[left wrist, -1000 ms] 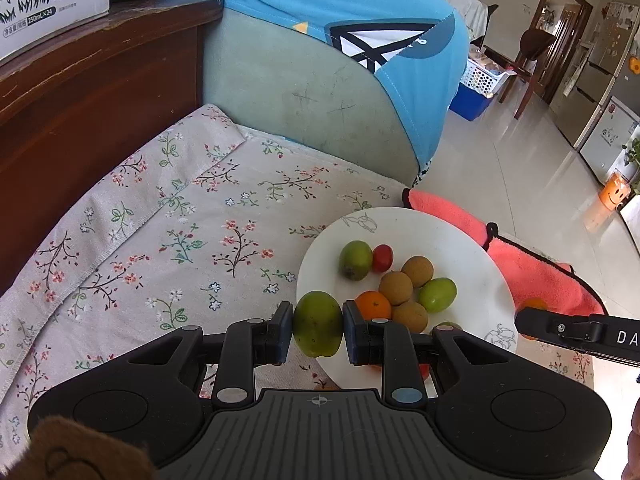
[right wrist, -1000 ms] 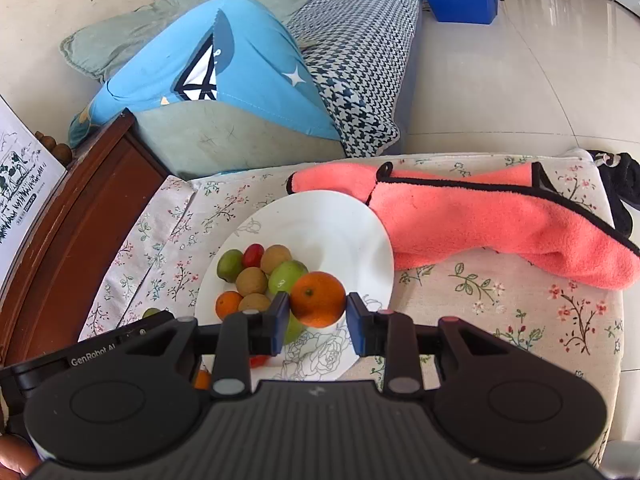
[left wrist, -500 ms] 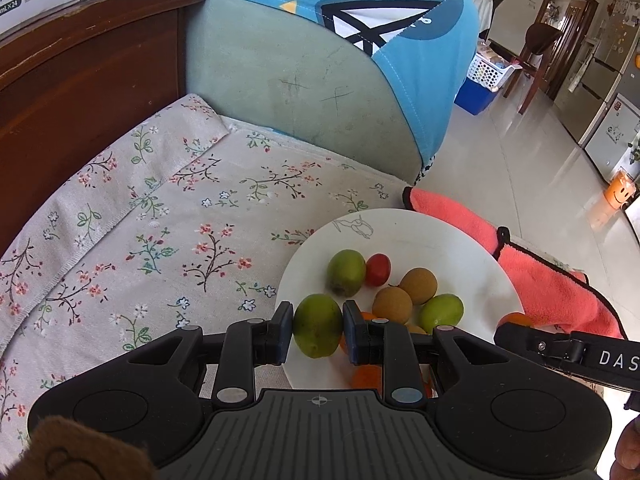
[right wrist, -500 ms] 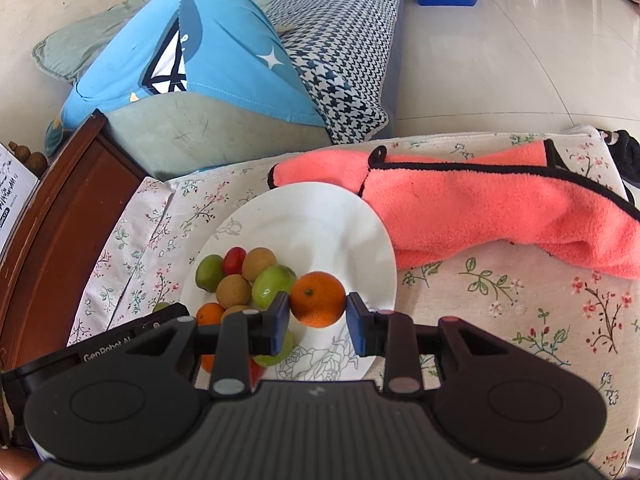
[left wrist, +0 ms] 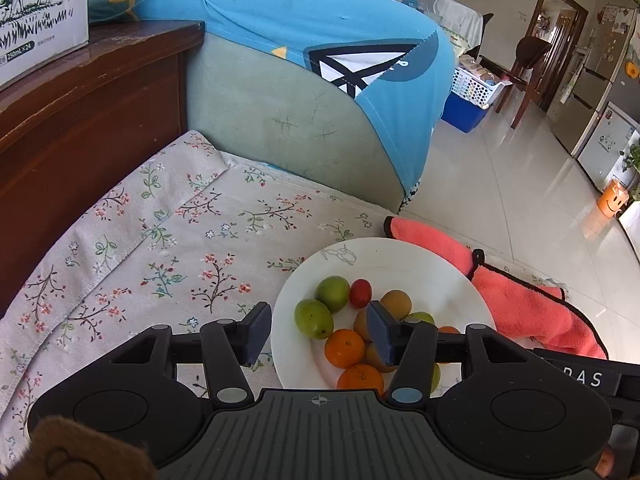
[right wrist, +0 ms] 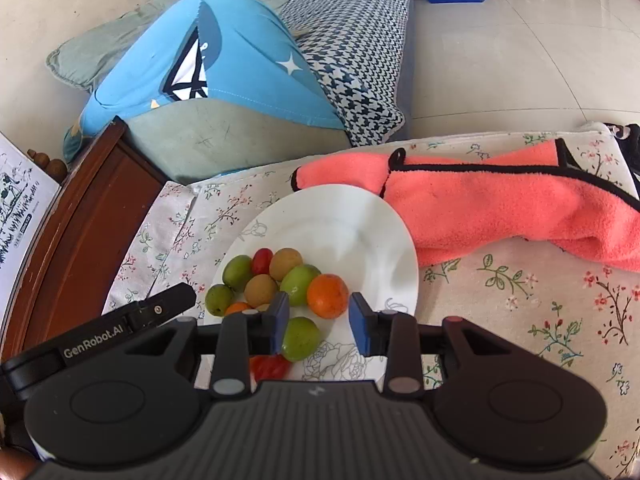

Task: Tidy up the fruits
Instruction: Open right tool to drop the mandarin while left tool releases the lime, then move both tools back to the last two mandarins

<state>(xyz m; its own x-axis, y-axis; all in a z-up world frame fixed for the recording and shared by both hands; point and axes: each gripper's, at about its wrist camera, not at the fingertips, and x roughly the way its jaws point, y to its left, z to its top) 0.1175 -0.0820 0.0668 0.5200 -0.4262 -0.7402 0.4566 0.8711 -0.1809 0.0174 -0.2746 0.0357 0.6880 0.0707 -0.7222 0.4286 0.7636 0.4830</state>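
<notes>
A white plate [left wrist: 400, 248] [right wrist: 360, 216] on the floral cloth holds several small fruits. In the left wrist view my left gripper [left wrist: 318, 332] hangs over the plate's near left rim, its jaws opening. A green fruit [left wrist: 313, 318] lies on the plate between them, free of both pads. Around it are another green fruit [left wrist: 332, 293], a red one [left wrist: 360, 293] and two oranges [left wrist: 344, 347]. In the right wrist view my right gripper [right wrist: 319, 322] is opening too. The orange [right wrist: 328, 295] rests on the plate just beyond its tips, clear of the left pad.
A coral towel [right wrist: 500, 208] lies behind and right of the plate. A dark wooden cabinet [left wrist: 80, 120] with a carton [left wrist: 36, 12] stands at the left. A sofa with a blue cushion [left wrist: 320, 40] backs the table; tiled floor lies beyond.
My left jaws have spread and let go of the green fruit, which now lies on the plate. My right pads have parted from the orange, which sits on the plate.
</notes>
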